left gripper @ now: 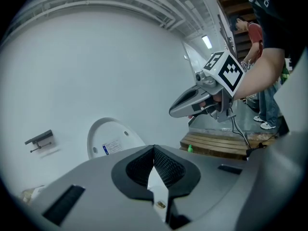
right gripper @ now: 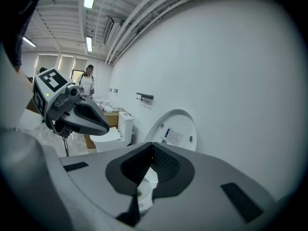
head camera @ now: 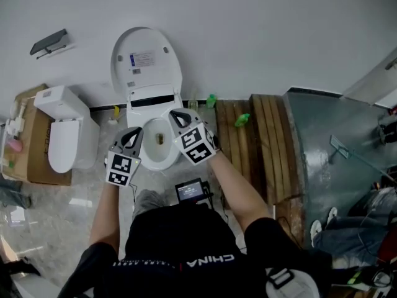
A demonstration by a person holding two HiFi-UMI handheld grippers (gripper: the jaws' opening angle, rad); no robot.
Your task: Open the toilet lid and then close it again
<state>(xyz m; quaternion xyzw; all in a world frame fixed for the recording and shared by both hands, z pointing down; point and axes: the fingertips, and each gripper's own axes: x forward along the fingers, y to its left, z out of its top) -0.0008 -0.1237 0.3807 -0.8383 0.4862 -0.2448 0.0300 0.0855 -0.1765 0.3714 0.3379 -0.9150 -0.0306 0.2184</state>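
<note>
Head view: the toilet lid (head camera: 147, 61), a glossy white oval bearing a printed label, stands raised against the wall behind the open bowl (head camera: 160, 143). The left tongs (head camera: 131, 132) and right tongs (head camera: 178, 114), ribbed black pads pressed together on nothing, flank the bowl. The left gripper view adds slatted wooden planks (left gripper: 216, 146), unseen from the right. The right gripper view adds a second, closed toilet (right gripper: 111, 134), unseen from the left.

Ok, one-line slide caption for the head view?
Left gripper and right gripper, shut and empty, poised before the toilet, its lid standing open.
</note>
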